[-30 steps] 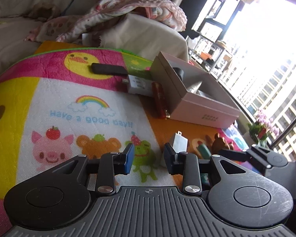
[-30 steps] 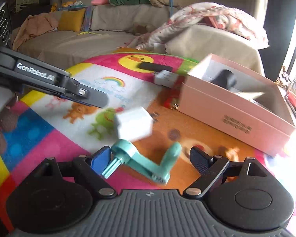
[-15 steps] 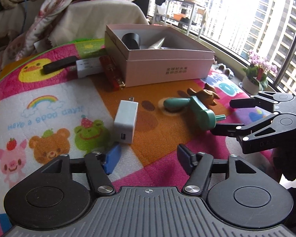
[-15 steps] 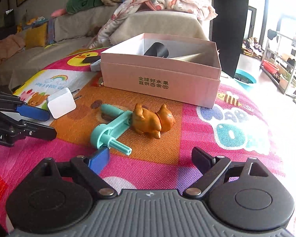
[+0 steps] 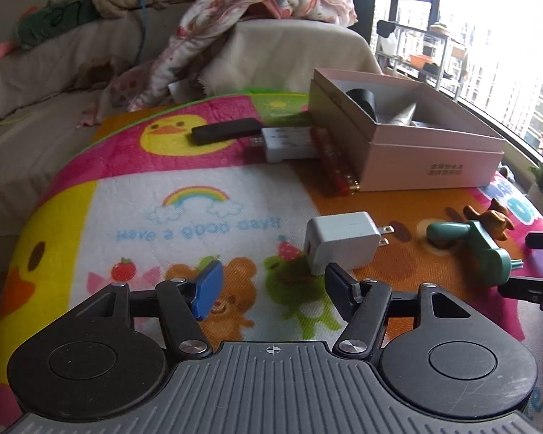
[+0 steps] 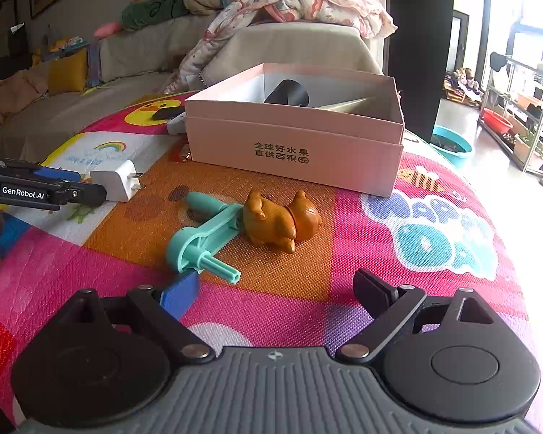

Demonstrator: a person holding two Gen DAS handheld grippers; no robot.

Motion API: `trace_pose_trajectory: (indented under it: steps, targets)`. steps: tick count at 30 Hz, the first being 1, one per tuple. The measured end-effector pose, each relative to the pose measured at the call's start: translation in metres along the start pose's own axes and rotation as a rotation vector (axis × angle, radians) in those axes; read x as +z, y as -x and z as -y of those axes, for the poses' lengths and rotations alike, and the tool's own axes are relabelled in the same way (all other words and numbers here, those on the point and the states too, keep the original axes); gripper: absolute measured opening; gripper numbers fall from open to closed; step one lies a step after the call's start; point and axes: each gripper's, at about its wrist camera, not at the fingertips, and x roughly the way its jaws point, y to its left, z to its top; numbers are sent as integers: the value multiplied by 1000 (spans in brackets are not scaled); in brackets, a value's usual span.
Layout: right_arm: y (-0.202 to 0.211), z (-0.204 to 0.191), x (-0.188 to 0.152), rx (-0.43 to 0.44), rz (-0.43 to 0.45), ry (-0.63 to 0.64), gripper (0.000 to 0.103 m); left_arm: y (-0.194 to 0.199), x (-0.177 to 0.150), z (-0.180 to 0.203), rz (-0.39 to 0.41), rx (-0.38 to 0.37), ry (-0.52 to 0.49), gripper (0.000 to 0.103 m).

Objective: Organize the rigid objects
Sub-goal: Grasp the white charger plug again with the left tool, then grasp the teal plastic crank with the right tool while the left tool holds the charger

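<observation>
Here, the cartoon play mat (image 6: 416,238) is carrying everything. The pink box (image 6: 293,148) is sitting open at its far side, a black cylinder (image 6: 287,96) lying inside. The left gripper (image 5: 271,285) is closing, nothing between its jaws, the white charger (image 5: 340,244) lying just ahead. The right gripper (image 6: 277,289) is standing wide, empty, near the teal crank (image 6: 202,238) touching the brown toy animal (image 6: 278,220)

Right claw (image 6: 277,289) open, empty; teal crank (image 6: 202,238) just ahead.

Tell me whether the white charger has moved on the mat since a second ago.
Yes. The white charger lay by the green frog print near the teal crank; it now lies farther off, toward the rainbow print.
</observation>
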Motion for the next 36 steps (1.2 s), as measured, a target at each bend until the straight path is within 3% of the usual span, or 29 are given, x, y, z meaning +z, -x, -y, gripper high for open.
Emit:
trace_pose_trajectory:
  steps: [5,8,16,24,28,30,36]
  targets:
    - [0,-1,0,-3,0,2,93,6,-7,15,-6,-120,-62,75]
    - [0,-1,0,-4,-1,4,93,0,-8,33,5,-148,-81,80]
    - [0,0,0,-5,-1,4,93,-21,6,40,71,-120,66,81]
    - [0,-2,0,-5,-3,8,95,-27,9,51,55,-72,-22,80]
    - [0,-1,0,-5,-3,8,95,-26,8,46,53,-80,-5,75]
    - [0,-2,0,-5,-2,7,95,-25,8,44,56,-58,6,66]
    - [3,-11,-1,-14,13,28,95,-21,6,39,61,-81,31,65]
